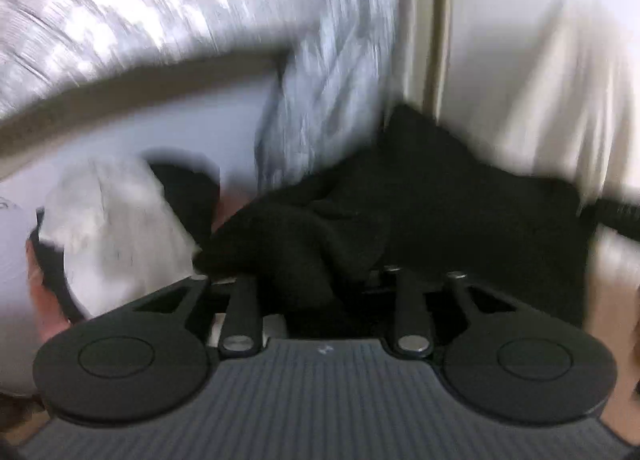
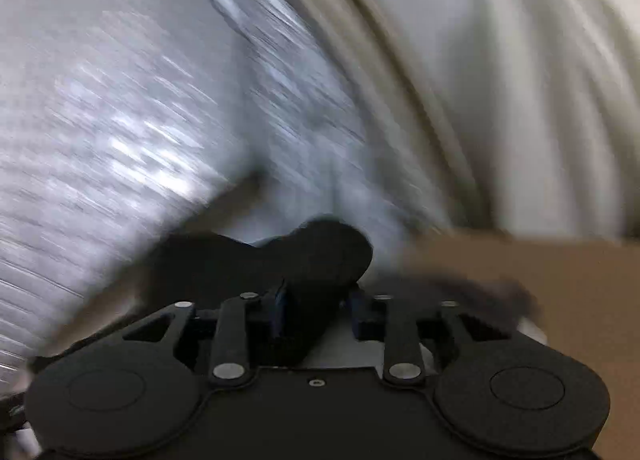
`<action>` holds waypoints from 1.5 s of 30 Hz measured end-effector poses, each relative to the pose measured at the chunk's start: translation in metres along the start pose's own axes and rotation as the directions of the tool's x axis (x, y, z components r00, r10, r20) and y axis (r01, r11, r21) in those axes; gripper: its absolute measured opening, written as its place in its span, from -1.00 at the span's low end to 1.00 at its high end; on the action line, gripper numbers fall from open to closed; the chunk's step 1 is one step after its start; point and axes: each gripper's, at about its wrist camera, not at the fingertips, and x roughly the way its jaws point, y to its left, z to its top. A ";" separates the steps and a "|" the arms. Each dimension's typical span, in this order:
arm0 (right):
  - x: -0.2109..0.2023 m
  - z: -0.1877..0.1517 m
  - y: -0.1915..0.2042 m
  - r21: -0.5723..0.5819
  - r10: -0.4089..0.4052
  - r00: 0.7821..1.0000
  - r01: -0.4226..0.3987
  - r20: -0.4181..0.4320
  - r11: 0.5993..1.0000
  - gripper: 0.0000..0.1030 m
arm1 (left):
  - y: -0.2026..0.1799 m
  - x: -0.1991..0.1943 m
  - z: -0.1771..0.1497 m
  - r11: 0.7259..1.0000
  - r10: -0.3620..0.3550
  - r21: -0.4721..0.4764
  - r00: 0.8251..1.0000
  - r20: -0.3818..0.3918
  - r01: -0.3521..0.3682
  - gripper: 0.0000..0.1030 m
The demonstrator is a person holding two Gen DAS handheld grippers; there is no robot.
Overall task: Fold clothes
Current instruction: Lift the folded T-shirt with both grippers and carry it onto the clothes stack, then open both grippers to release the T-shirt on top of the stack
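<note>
Both views are motion-blurred. In the left wrist view a black garment (image 1: 420, 200) bunches over my left gripper (image 1: 320, 288); its fingers are hidden under the cloth, which runs back between them, so it looks shut on the garment. A white cloth (image 1: 116, 220) is held in a hand at the left. In the right wrist view my right gripper (image 2: 316, 308) is shut on a fold of the black garment (image 2: 320, 256), which sticks up between the blue-padded fingers (image 2: 280, 312).
A grey-and-white patterned bedcover (image 1: 120, 12) fills the upper left, also in the right wrist view (image 2: 120, 120). A white wall or curtain (image 1: 540, 60) stands at the right. A brown floor or surface (image 2: 560, 300) lies at the lower right.
</note>
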 end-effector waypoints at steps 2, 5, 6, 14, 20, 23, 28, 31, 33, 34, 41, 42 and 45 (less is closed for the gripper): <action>-0.014 -0.018 0.003 -0.058 -0.044 0.996 0.048 0.080 0.997 0.25 | -0.003 -0.002 -0.005 0.999 0.034 0.027 0.999 0.001 -0.034 -0.15; -0.044 -0.032 0.007 -0.053 0.009 0.980 0.002 0.199 0.999 0.36 | -0.006 -0.031 -0.009 0.997 0.075 0.024 0.987 0.140 -0.079 -0.09; -0.055 -0.035 0.008 -0.051 0.050 0.971 -0.039 0.232 0.998 0.35 | -0.006 -0.037 -0.008 0.998 0.063 -0.003 0.980 0.187 -0.064 -0.08; -0.056 -0.066 0.083 -0.468 0.123 0.988 -0.068 0.088 0.881 0.46 | -0.034 0.009 -0.013 0.993 -0.083 0.086 0.996 -0.032 0.085 0.16; -0.085 -0.095 0.082 -0.440 0.090 0.989 -0.030 0.117 0.897 0.54 | -0.015 0.005 -0.024 0.999 0.000 0.045 1.000 0.023 -0.001 0.47; -0.108 -0.103 0.070 -0.343 0.098 0.991 -0.060 0.092 0.937 0.55 | -0.011 -0.015 -0.033 0.985 0.131 0.104 0.990 0.060 -0.137 0.66; -0.171 -0.142 0.057 -0.309 -0.051 0.997 0.064 0.049 0.949 0.55 | 0.007 -0.056 -0.057 0.992 0.116 0.046 0.993 -0.025 -0.115 0.67; -0.216 -0.172 0.059 -0.431 -0.084 0.995 0.096 0.048 0.897 0.55 | 0.002 -0.087 -0.071 1.000 0.015 0.012 0.998 -0.055 -0.014 0.71; -0.237 -0.180 0.059 -0.426 -0.086 0.995 0.100 0.050 0.899 0.57 | -0.007 -0.112 -0.085 1.000 0.003 0.019 0.999 -0.047 -0.002 0.80; -0.246 -0.182 0.057 -0.412 -0.084 0.995 0.096 0.048 0.906 0.57 | -0.012 -0.120 -0.092 1.000 -0.008 0.029 0.999 -0.044 0.010 0.83; -0.281 -0.203 0.033 -0.323 -0.094 0.996 0.086 -0.009 0.943 0.57 | -0.063 -0.183 -0.141 0.986 -0.007 0.169 1.000 -0.009 0.009 0.94; -0.285 -0.207 0.030 -0.319 -0.104 0.995 0.094 -0.014 0.943 0.57 | -0.069 -0.192 -0.149 0.983 -0.006 0.181 1.000 -0.007 0.007 0.96; -0.294 -0.219 0.030 -0.344 -0.143 0.989 0.126 -0.023 0.930 0.61 | -0.084 -0.206 -0.169 0.977 0.007 0.215 1.000 -0.014 -0.004 0.97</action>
